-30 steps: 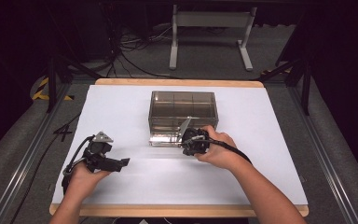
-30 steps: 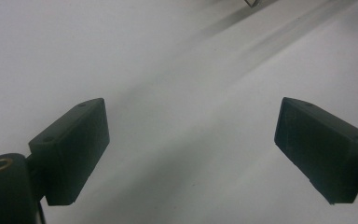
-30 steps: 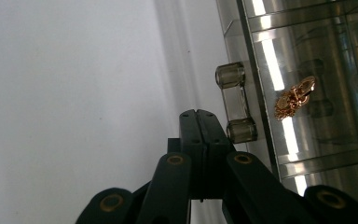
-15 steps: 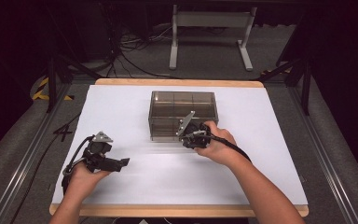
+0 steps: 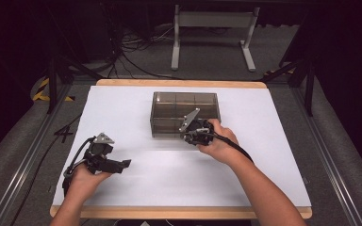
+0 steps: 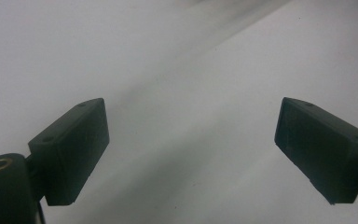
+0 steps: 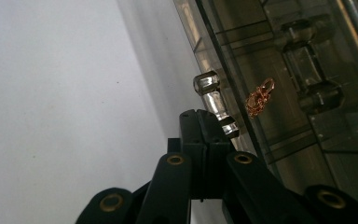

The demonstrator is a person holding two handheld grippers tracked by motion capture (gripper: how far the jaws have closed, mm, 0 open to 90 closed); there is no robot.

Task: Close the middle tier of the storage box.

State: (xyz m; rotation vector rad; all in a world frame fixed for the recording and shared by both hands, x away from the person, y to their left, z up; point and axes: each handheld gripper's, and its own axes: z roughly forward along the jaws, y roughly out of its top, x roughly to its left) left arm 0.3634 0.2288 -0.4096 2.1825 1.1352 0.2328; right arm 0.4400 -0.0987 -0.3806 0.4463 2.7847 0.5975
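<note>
A smoky see-through box (image 5: 167, 126) with several compartments stands mid-table. My right gripper (image 5: 189, 135) is at its front wall, jaws pressed together with nothing between them. In the right gripper view the shut tips (image 7: 205, 122) sit right beside a small clear latch (image 7: 213, 103) on the box's edge (image 7: 223, 60); whether they touch it I cannot tell. A small gold chain piece (image 7: 259, 97) lies inside the box behind the wall. My left gripper (image 5: 121, 165) rests low at the table's left, jaws wide open (image 6: 191, 154) over bare white surface.
The white table top (image 5: 273, 141) stretches wide around the box, with wooden edges front and back. Cables (image 5: 78, 155) trail from both grippers. A metal stand (image 5: 212, 28) and dark floor lie beyond the far edge.
My right gripper has crept a little toward the box's front wall. The left hand and gripper have stayed still.
</note>
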